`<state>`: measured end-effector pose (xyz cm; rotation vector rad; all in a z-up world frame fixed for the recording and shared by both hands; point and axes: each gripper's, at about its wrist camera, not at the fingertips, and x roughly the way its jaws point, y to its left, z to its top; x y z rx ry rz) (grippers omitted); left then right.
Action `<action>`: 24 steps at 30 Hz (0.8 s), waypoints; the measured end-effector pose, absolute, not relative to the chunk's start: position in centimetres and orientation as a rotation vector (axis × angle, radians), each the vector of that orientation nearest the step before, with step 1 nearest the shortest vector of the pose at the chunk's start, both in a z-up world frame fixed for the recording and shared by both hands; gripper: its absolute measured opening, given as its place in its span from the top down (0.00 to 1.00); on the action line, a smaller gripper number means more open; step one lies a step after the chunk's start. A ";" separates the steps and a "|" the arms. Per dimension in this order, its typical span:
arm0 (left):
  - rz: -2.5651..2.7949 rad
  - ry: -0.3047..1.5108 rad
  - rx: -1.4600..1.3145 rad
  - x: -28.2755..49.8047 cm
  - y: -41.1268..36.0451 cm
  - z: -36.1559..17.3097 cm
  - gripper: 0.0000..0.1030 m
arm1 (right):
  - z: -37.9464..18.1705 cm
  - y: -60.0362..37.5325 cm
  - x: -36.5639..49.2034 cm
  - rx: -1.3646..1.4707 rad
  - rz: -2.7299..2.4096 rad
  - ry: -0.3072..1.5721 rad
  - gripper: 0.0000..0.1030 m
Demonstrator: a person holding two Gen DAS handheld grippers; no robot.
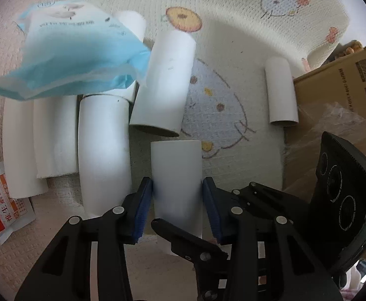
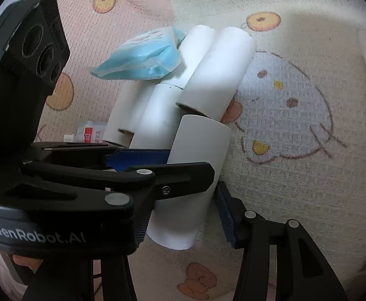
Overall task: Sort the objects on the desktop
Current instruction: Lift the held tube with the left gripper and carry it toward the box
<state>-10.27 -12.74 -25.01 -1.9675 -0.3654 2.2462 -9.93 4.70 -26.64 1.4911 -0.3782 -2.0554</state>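
Between the blue pads, lower centre of the left wrist view: a white paper tube (image 1: 175, 165) stood on end, its top rim near mid-frame.
Left gripper (image 1: 177, 188): its pads lay against both sides of that tube, gripping it low down.
Right gripper (image 2: 183, 213): its fingers stood on either side of the same tube in the lower centre of the right wrist view. A thin dark line showed between the right-hand pad and the tube, and the other pad was mostly hidden behind the left gripper, so I could not tell whether it was clamped.
Crossing: one black finger of the left gripper ran across the front of the tube in the right wrist view.
Pile of tubes (image 1: 102, 138): several white tubes lay side by side and partly stacked, left of centre in the left wrist view, just beside the held one.
Blue packet (image 1: 70, 57): rested on top of the pile, upper left.
Sachet (image 1: 2, 205): red and white, flat at the lower left edge.
Lone tube (image 1: 281, 92): lay well apart from the pile, at the right.
Cardboard box (image 1: 338, 82): just beside the lone tube, right edge.
Mat (image 1: 233, 37): woven, with cartoon prints, under everything.
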 end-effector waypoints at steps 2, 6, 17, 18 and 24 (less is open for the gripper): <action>2.286 -0.334 -1.899 -9.8 -12.4 -24.3 0.56 | -25.8 4.6 -9.8 1.460 -2.099 -0.309 0.54; 2.377 -0.298 -1.772 -8.7 -12.0 -22.5 0.56 | -24.3 5.1 -9.4 1.428 -2.135 -0.255 0.54; 2.635 -0.305 -1.342 -5.1 -13.4 -14.4 0.56 | -15.9 3.7 -8.5 1.134 -2.272 -0.032 0.54; 2.654 -0.292 -1.327 -5.3 -13.1 -13.8 0.56 | -15.4 3.7 -8.3 1.118 -2.275 -0.026 0.54; 2.738 -0.201 -1.230 -4.8 -12.5 -10.3 0.56 | -12.4 2.0 -7.7 1.042 -2.305 0.042 0.54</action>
